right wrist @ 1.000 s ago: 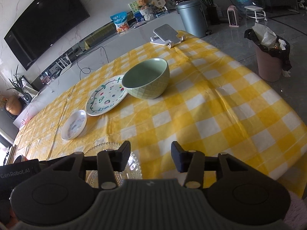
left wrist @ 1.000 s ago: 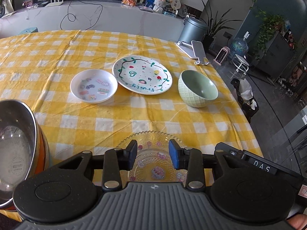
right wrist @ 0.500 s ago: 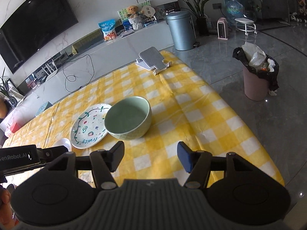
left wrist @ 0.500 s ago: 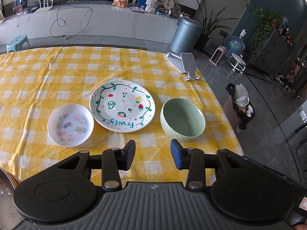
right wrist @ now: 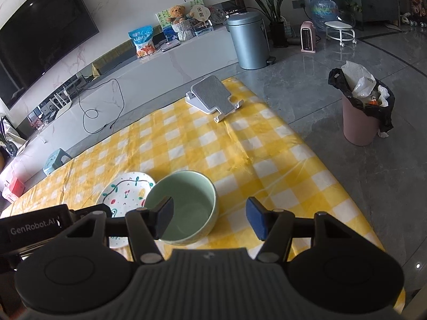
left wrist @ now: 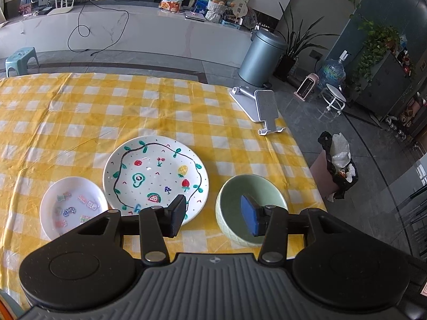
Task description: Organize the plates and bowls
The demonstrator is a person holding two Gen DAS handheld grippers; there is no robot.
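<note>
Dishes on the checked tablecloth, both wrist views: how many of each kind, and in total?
Plates: 2, the fruit-painted plate and the small white sticker plate.
Bowls: 1, the green bowl.
Total: 3 dishes in view.

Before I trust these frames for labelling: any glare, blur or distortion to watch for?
Left wrist view: sharp, fisheye bends the tablecloth edges; soft daylight, no harsh glare on the painted plate. Right wrist view: also sharp, window glare on the floor, green bowl partly hidden by the tongs.
</note>
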